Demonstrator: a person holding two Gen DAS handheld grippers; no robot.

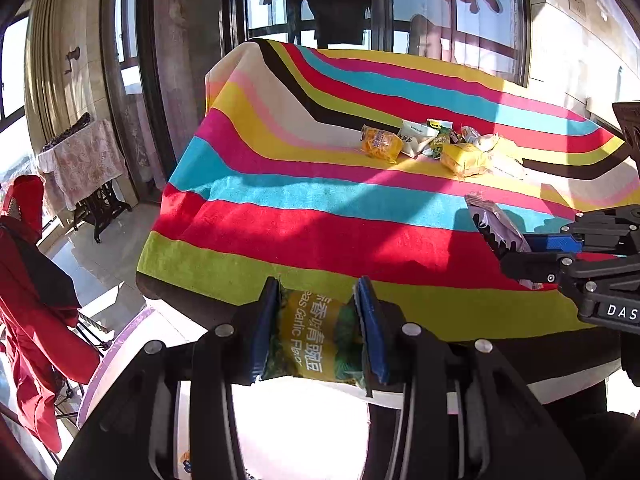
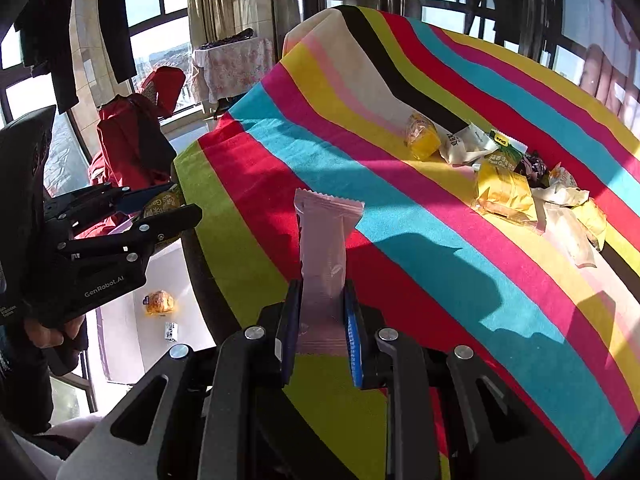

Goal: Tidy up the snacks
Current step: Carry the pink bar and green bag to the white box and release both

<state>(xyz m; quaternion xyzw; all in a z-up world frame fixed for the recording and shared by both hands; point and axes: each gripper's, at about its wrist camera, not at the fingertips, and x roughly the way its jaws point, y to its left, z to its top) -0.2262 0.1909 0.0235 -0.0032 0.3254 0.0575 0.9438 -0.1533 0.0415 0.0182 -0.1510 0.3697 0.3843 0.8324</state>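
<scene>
The left gripper (image 1: pixel 318 328) is clamping a yellow-green pea snack packet (image 1: pixel 316 340) between its blue pads, low in the middle of the left wrist view, over the near edge of the striped tablecloth (image 1: pixel 280 196) and above a white bin (image 1: pixel 300 432) that is showing bright at the bottom of that frame. The right gripper (image 2: pixel 322 320) is pinching a pale pink wrapper (image 2: pixel 324 264) that is standing upright between its narrow jaws at the centre of the right wrist view.

In the lower left of the right wrist view, the bin's floor is already holding two items: a golden bun packet (image 2: pixel 159 302) and a small white packet (image 2: pixel 171 331) just below it. Judging from that, sorting is under way but only at an early stage.

The bulk of the work is still waiting. A loose heap of snacks (image 1: pixel 440 146) is lying in the upper right of the left wrist view on the yellow stripe: an orange packet (image 1: pixel 381 144), a white pouch (image 1: pixel 416 136), a yellow packet (image 1: pixel 464 158) and several pale wrappers touching or overlapping one another. How many exactly is hard to tell. Both held packets are seemingly heading for the bin, neither yet released.
</scene>
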